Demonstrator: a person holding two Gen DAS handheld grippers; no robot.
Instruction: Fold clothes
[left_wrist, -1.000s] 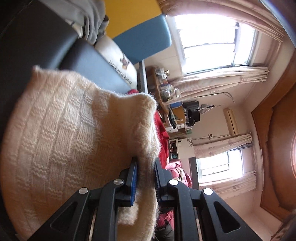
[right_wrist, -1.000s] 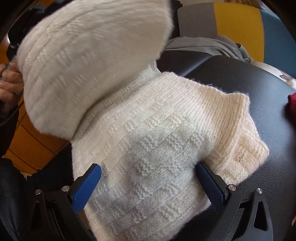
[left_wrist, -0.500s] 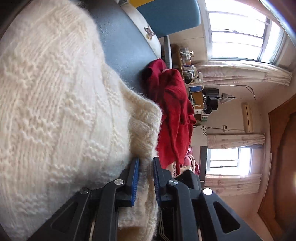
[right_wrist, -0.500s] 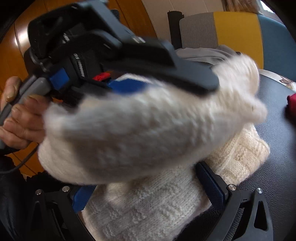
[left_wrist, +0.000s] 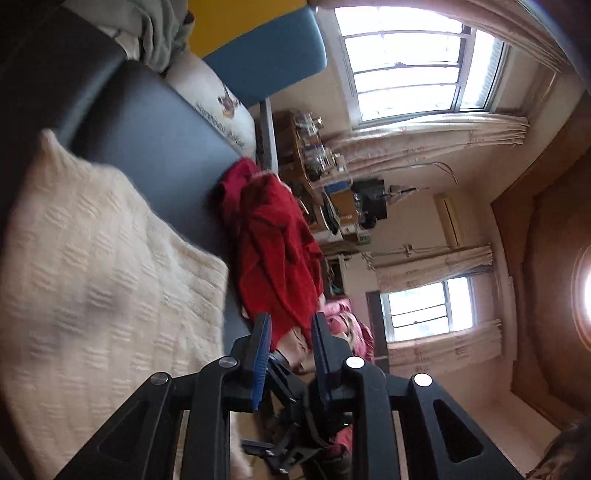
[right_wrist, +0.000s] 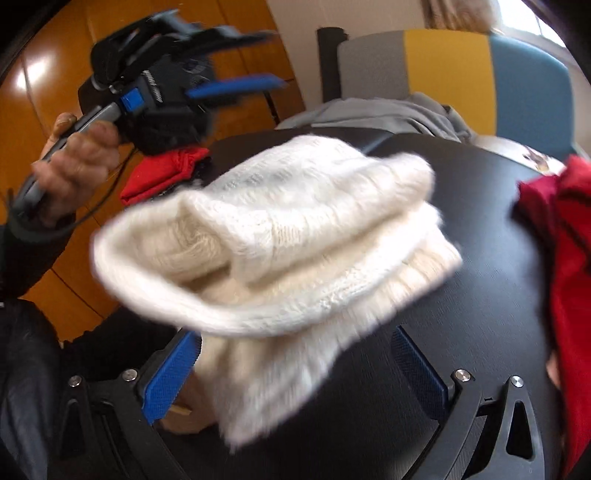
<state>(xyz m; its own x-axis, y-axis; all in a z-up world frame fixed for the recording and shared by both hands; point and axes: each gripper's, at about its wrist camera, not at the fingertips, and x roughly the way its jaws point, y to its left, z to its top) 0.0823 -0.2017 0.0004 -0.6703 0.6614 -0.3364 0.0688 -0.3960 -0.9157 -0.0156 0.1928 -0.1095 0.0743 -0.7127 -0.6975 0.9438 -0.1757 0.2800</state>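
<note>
A cream knitted sweater (right_wrist: 288, 236) lies folded over on itself on the black table (right_wrist: 480, 295); it also fills the left of the left wrist view (left_wrist: 103, 280). My left gripper (left_wrist: 290, 332) is slightly open and empty, lifted off the sweater; in the right wrist view it hangs above the table's far left (right_wrist: 236, 59), held by a hand. My right gripper (right_wrist: 295, 365) is wide open at the sweater's near edge, its blue pads (right_wrist: 173, 373) either side of the hanging cloth, not closed on it.
A red garment (left_wrist: 277, 243) lies on the table right of the sweater, also in the right wrist view (right_wrist: 561, 258). A folded red cloth (right_wrist: 162, 173) and a grey garment (right_wrist: 388, 110) lie at the far edge. A yellow and blue chair (right_wrist: 480, 74) stands behind.
My left gripper carried the sweater's edge over, folded it onto the rest, let go and pulled back up to the left. My right gripper stayed open at the near edge.
</note>
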